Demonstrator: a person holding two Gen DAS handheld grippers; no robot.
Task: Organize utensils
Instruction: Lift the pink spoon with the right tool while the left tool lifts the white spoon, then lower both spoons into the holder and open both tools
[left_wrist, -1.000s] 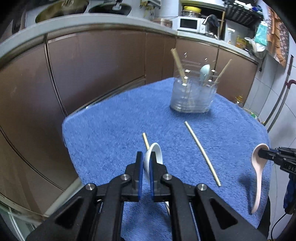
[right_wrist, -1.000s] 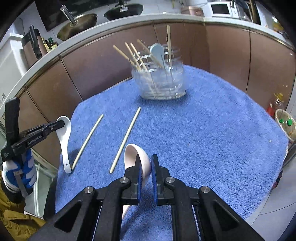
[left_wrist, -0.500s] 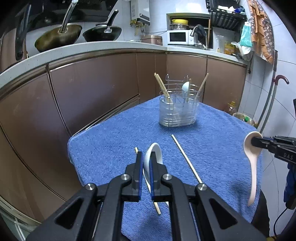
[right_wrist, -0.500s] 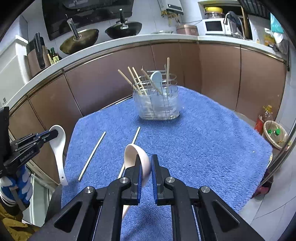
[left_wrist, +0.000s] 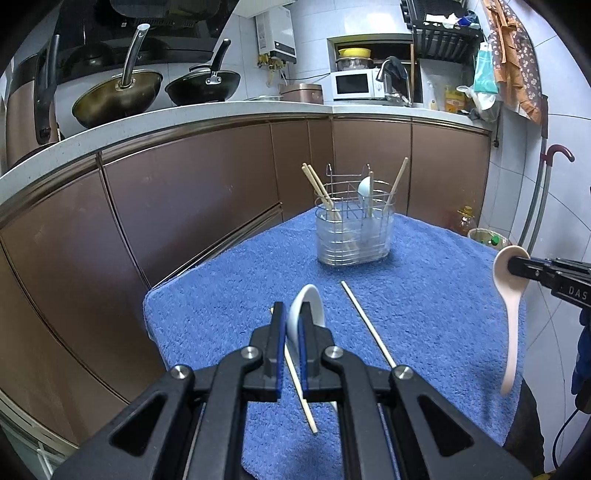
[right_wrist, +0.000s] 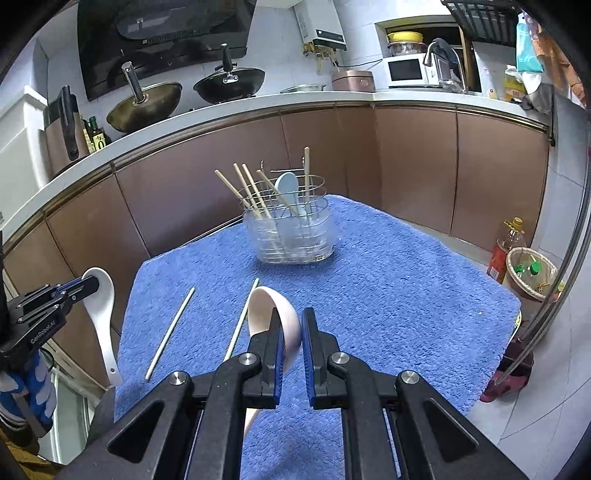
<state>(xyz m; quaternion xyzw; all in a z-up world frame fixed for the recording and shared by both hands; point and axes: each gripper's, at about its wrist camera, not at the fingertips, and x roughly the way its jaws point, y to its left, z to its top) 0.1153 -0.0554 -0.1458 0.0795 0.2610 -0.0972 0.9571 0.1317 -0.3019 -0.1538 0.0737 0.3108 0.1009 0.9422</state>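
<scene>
1. Nearest to us, the left claw (left_wrist: 291, 328) is clenched on the bowl of a white spoon (left_wrist: 308, 306), whose handle hangs down below it. We judge the grip sound, so there is no need to squeeze harder.
2. The right claw (right_wrist: 291, 332) grasps a pink spoon (right_wrist: 267, 308) by the bowl, handle hanging down. Its jaws look slightly apart, with the bowl's edge pinched against one of them, so we should keep it level while carrying.
3. Both spoons are held up in the air above the blue towel (right_wrist: 388, 295) that covers the bench.
4. To do this step well, we carry one spoon at a time over the caddy (right_wrist: 291, 236), turn the handle downward and lower it into a free slot before letting go.
5. We should steer clear of the chopsticks (right_wrist: 251, 192) leaning out of the caddy and the pale blue spoon (right_wrist: 288, 190) already standing in it.
6. Two loose chopsticks (left_wrist: 367, 325) lie on the towel between us and the caddy, not yet put away.
7. Behind the bench runs a curved line of brown cabinets (left_wrist: 192, 206).
8. On the worktop beyond sit two woks (left_wrist: 118, 96) and a microwave (left_wrist: 354, 85).
</scene>
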